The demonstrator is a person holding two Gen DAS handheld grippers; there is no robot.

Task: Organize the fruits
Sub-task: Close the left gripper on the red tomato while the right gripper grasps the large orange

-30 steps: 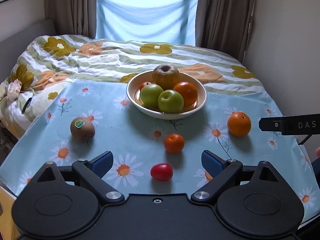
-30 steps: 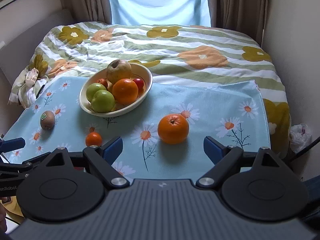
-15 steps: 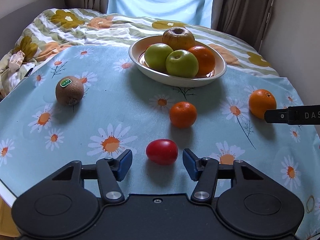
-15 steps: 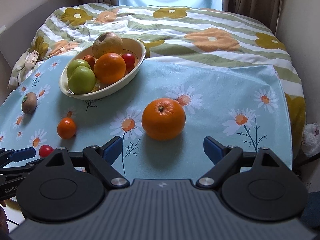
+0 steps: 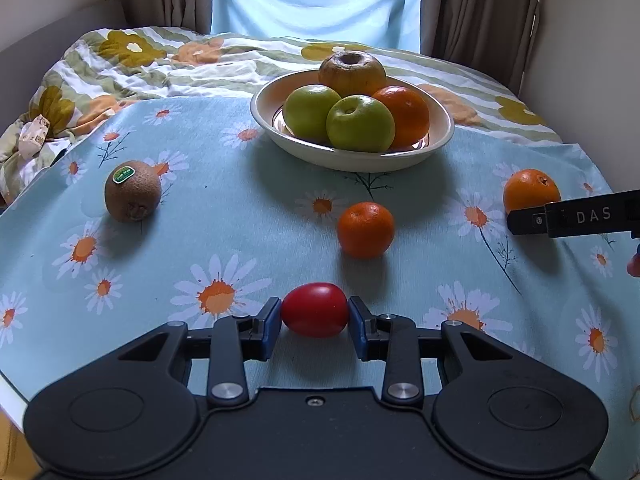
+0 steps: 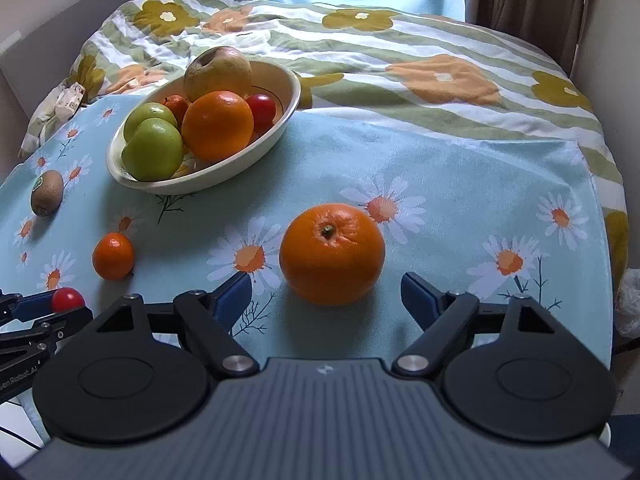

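Observation:
My left gripper point(image 5: 314, 320) is shut on a small red tomato point(image 5: 314, 310) that rests on the daisy cloth; the same tomato point(image 6: 67, 299) shows in the right wrist view between the left fingers. A large orange point(image 6: 332, 253) lies just ahead of my right gripper point(image 6: 326, 294), whose jaws are closing with the orange between them, pads apart from it. That orange point(image 5: 531, 191) sits at the right in the left wrist view. A cream bowl point(image 5: 440, 140) holds green apples, an orange and a brownish apple. A mandarin point(image 5: 365, 230) and a kiwi point(image 5: 133, 191) lie loose.
The blue daisy cloth point(image 5: 224, 216) covers a bed with a flowered duvet point(image 6: 400, 48). Walls stand close on both sides and curtains hang behind. The bowl point(image 6: 280, 92) in the right wrist view also holds a small red fruit. A white bag point(image 6: 630, 308) lies off the right edge.
My left gripper dropped toward the cloth and shut on the red tomato. My right gripper came down and closer to the large orange, and its jaws narrowed slightly.

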